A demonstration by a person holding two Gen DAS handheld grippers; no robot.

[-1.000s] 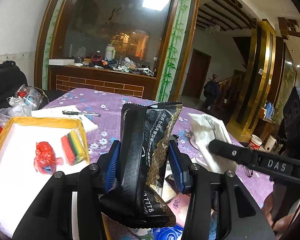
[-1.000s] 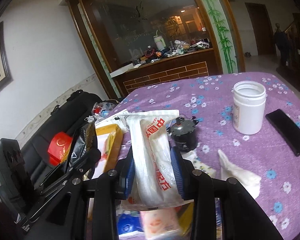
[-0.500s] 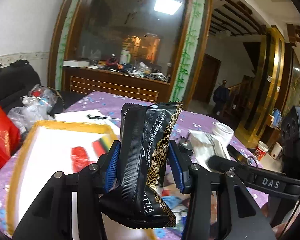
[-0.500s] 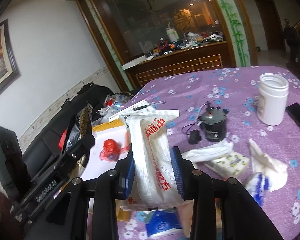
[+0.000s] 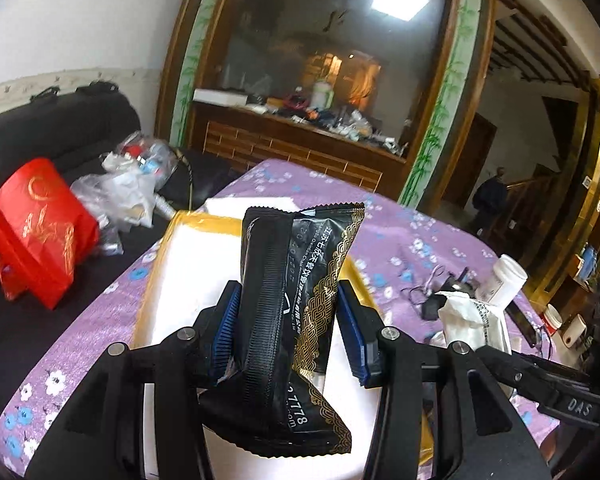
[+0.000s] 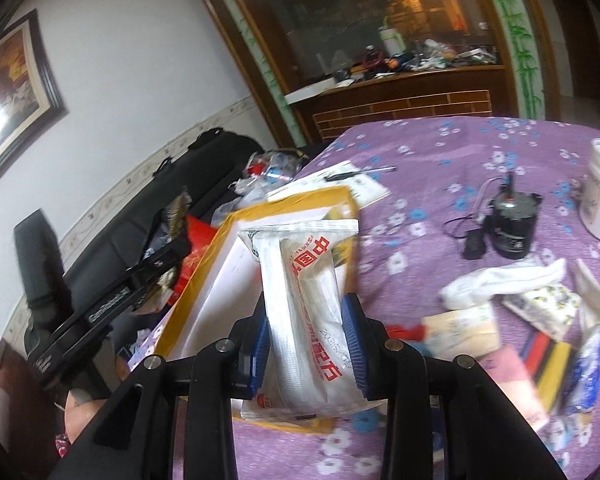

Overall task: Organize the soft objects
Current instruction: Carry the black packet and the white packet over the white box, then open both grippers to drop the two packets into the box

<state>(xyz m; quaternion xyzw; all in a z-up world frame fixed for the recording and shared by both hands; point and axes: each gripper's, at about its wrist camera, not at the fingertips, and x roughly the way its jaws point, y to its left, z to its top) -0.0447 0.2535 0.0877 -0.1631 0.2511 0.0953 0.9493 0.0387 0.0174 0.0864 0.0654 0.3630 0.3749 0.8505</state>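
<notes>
Hovering now over the yellow-rimmed box (image 5: 156,264), both jaws still clamped: black packet (image 5: 296,308), white packet (image 6: 312,320).

Left gripper (image 5: 288,330): your jaws clamp a black packet (image 5: 296,312). Right gripper (image 6: 306,342): your jaws clamp a white packet (image 6: 308,320).

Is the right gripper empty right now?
No, the right gripper is shut on a white packet with red characters, held upright between its blue pads over the yellow-rimmed box.
</notes>
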